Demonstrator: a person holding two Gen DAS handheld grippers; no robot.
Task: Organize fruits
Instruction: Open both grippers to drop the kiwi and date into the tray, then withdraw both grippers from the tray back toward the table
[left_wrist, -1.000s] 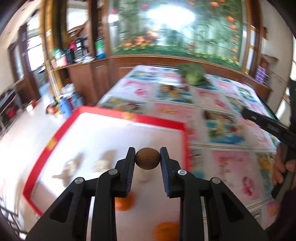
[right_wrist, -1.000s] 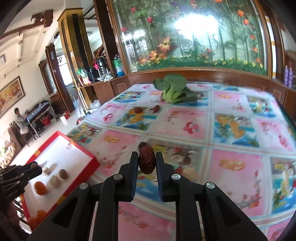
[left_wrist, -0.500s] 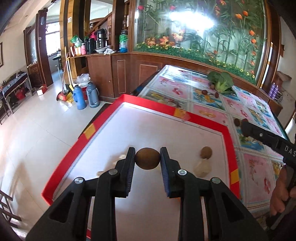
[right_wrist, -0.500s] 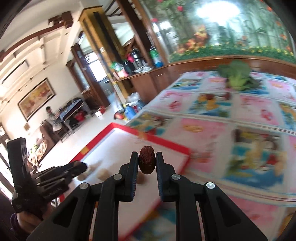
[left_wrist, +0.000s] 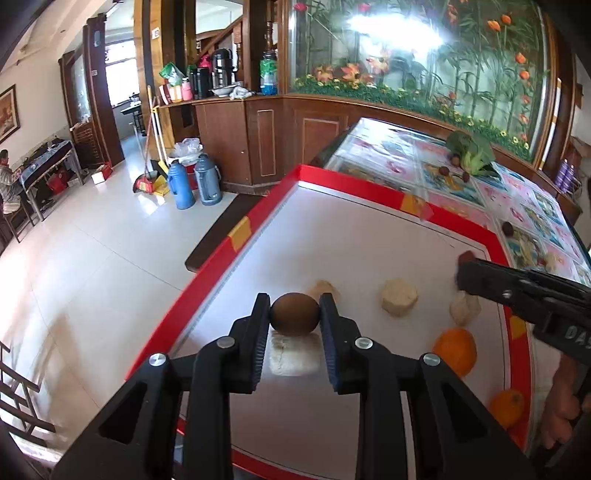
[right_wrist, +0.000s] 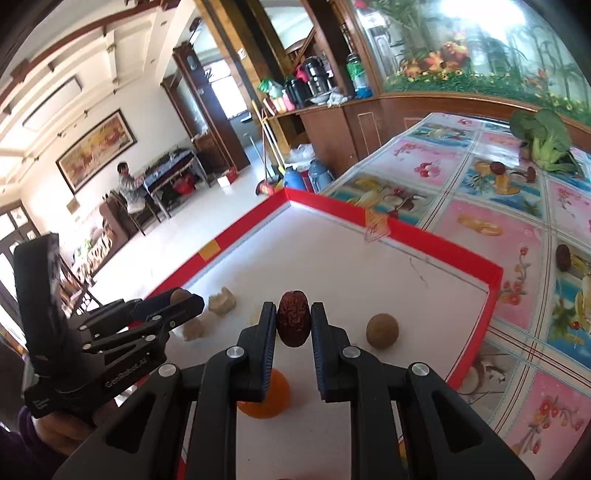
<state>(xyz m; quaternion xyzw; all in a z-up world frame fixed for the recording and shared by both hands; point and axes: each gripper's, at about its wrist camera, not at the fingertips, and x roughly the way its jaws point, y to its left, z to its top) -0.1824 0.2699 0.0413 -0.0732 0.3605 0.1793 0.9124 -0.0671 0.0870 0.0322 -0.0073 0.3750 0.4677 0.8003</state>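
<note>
Left wrist view. The left gripper (left_wrist: 294, 315) is hovering over the white tray (left_wrist: 369, 236), its fingers (left_wrist: 258, 325) clamped on a round brown fruit (left_wrist: 294, 314). A pale chunk (left_wrist: 293, 356) is lying on the tray just below the held fruit; a second pale chunk (left_wrist: 399, 302) and a third (left_wrist: 464, 309) are sitting to its right. An orange (left_wrist: 454, 350) is resting near the tray's right rim, and another orange (left_wrist: 508, 408) is lying nearer the camera along that rim. The right gripper (left_wrist: 466, 269) is reaching in over the right rim with a dark red tip showing at its end. Beyond the tray, a leafy vegetable (left_wrist: 471, 151) is lying on the patterned worktop (left_wrist: 524, 206).

Right wrist view. The right gripper (right_wrist: 293, 324) is hanging above the same tray (right_wrist: 332, 243), its fingers (right_wrist: 266, 332) clamped on a wrinkled dark red date (right_wrist: 293, 323). A round brown fruit (right_wrist: 382, 330) is sitting on the tray just right of the date, and an orange (right_wrist: 267, 398) is lying below the fingers, partly hidden. The left gripper (right_wrist: 181, 297) is entering from the tray's left side, its fingers closed on a brown fruit (right_wrist: 180, 294); pale chunks (right_wrist: 221, 301) are lying beside it. Another date (right_wrist: 563, 256) is resting on the worktop (right_wrist: 480, 221) outside the tray's right rim.
</note>
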